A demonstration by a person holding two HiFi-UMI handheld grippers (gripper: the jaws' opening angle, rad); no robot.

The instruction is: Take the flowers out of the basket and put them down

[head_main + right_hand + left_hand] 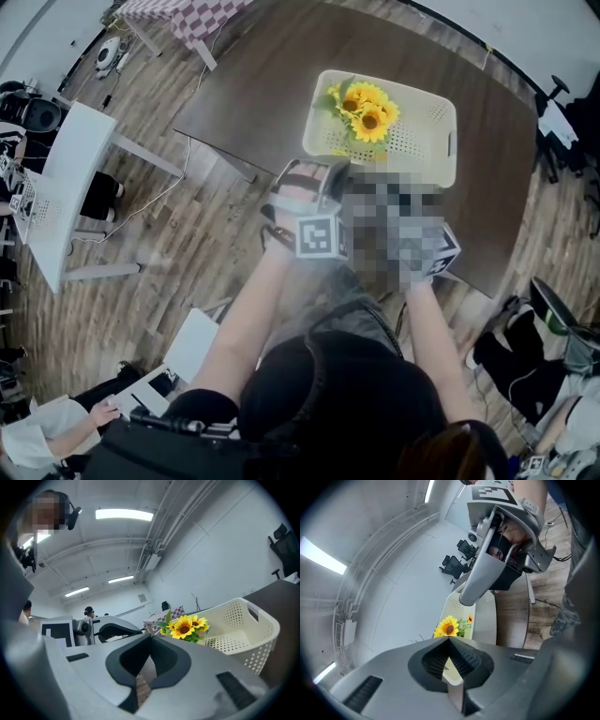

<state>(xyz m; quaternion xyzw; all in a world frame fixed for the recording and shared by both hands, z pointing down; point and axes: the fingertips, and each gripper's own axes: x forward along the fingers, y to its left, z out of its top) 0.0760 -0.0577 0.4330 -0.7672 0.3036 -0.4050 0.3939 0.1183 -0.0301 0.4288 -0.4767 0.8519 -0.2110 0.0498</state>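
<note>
A bunch of yellow sunflowers (366, 112) stands in the left end of a cream perforated basket (448, 141) on a dark brown table (272, 84). Both grippers hover at the table's near edge, short of the basket. My left gripper (314, 171) points toward the flowers, shut and empty. The right gripper (441, 251) is mostly hidden by a mosaic patch. In the left gripper view the shut jaws (449, 639) sit just below a sunflower (449, 627) and the basket (485, 616). In the right gripper view the shut jaws (151, 637) hold nothing; flowers (185, 626) and basket (243, 625) lie ahead.
A white desk (70, 178) stands on the wood floor to the left, a checkered table (187, 14) at the far end. Office chairs (457, 562) stand beyond the basket. People sit at the lower left and far left.
</note>
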